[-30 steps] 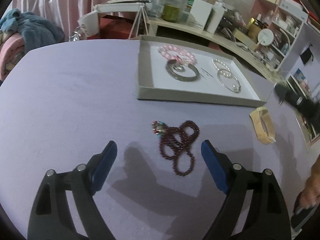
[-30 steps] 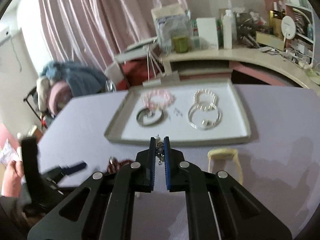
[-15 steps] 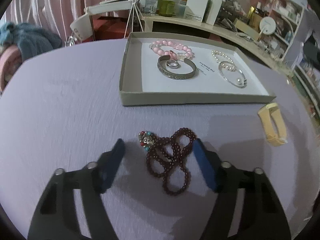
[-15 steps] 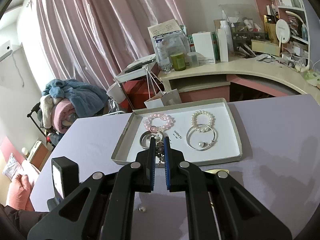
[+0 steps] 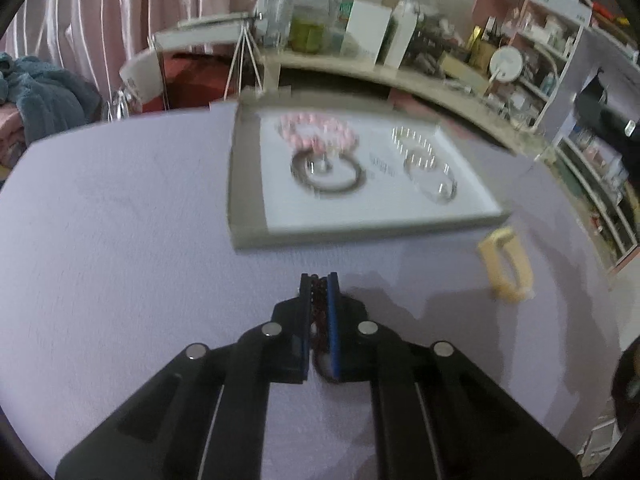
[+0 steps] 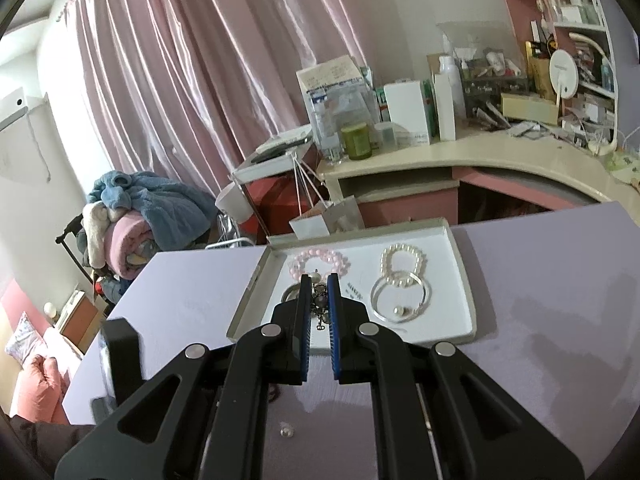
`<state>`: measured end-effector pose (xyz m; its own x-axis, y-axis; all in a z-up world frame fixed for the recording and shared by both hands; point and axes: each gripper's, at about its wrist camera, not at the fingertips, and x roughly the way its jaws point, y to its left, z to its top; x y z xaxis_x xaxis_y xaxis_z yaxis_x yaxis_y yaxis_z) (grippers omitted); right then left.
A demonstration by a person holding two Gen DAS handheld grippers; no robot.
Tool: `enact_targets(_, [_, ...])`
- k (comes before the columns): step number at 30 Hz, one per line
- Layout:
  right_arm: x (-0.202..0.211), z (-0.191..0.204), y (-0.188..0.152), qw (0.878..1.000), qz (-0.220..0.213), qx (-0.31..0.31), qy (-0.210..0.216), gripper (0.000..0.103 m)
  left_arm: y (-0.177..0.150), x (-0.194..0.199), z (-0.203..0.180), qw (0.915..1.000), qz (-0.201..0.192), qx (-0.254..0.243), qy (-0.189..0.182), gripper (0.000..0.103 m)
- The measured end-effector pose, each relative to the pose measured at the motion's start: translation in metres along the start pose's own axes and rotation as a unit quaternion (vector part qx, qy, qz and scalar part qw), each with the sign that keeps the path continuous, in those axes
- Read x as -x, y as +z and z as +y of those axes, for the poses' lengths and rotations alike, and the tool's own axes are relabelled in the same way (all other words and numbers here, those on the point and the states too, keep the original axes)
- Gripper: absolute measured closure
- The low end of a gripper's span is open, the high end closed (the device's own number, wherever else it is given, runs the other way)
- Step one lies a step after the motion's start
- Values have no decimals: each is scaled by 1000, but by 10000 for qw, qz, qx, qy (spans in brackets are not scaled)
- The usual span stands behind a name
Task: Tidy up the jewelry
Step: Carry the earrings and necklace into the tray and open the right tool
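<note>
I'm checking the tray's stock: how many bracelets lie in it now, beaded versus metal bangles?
Beaded: 2, pink bracelet and pearl bracelet
Metal: 2, dark bangle and silver bangle
Total: 4 in the tray

1. Table: matt lilac cloth, smooth.
2. Tray on table: matt grey card, white paper-like lining.
3. Bangle in tray: glossy metal.
4. Pearl bracelet behind bangle: glossy beads.
5. Curtain beyond table: satin sheen.
</note>
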<state>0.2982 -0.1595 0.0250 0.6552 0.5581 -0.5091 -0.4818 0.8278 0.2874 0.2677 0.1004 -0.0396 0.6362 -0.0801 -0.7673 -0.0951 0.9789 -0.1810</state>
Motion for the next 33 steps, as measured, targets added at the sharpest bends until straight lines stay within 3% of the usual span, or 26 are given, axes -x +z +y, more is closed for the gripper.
enact_targets(8, [5,-5,28,9993,-357,113,-78,95,70,53,1,9959,-840,35,-342,96])
enact_targets(14, [0,-14,48,9986,-505,80,-159,95,116,74,-8,9908,-1225,37,-571,96])
enact_targets(24, [-18,-22,63,9986,-483,81,-199,95,165,84,-27,9844,-1593,-129,-731,96])
enact_targets(33, [-42,-30,60,9993,-260,34,-277,95,171,54,-29,9880,-1386,-193,-651,96])
